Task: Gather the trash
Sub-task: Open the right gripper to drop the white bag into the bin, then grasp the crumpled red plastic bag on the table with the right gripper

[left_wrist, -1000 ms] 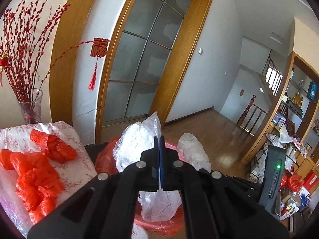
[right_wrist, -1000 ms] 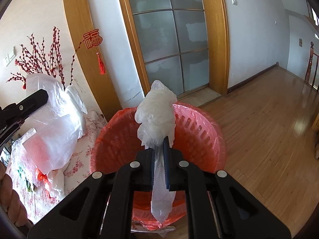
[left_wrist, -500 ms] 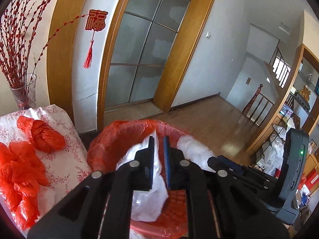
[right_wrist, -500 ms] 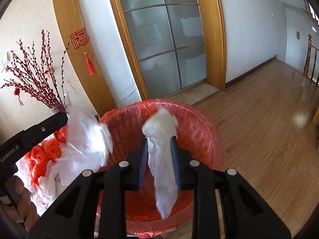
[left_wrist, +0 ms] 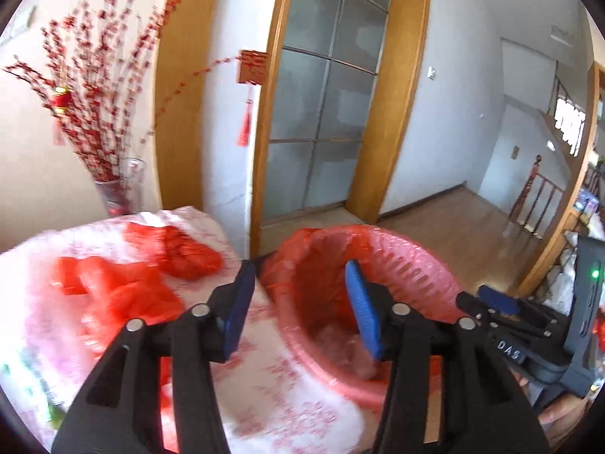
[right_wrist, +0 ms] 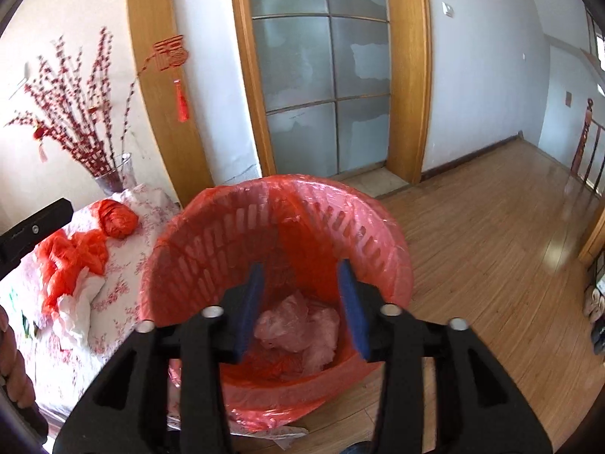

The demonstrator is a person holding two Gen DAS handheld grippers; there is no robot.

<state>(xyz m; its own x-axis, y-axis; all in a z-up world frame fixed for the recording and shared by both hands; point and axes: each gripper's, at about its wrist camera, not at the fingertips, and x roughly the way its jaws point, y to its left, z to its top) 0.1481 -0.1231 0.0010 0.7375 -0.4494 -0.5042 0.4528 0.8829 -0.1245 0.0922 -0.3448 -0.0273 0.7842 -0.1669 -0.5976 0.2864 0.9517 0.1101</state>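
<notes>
A red slotted basket [right_wrist: 211, 242] lined with a red plastic bag stands on the floor beside the table; it also shows in the left wrist view [left_wrist: 416, 261]. Two crumpled clear plastic bags [right_wrist: 298, 323] lie at its bottom. My right gripper [right_wrist: 304, 299] is open and empty above the basket. My left gripper [left_wrist: 298, 302] is open and empty, over the gap between table and basket rim. Crumpled red plastic bags [left_wrist: 124, 283] lie on the floral tablecloth [left_wrist: 295, 397], also seen in the right wrist view [right_wrist: 75, 249], with a white crumpled bag [right_wrist: 77, 310] beside them.
A glass vase [right_wrist: 113, 178] of red blossom branches stands at the table's far end by the wall. A frosted glass door [right_wrist: 321, 90] in a wooden frame is behind the basket. Wooden floor [right_wrist: 491, 227] stretches right. My right gripper's body [left_wrist: 529, 325] shows at the right.
Both grippers opened and let go of their clear plastic bags, which dropped into the basket. The left gripper swung left toward the table.
</notes>
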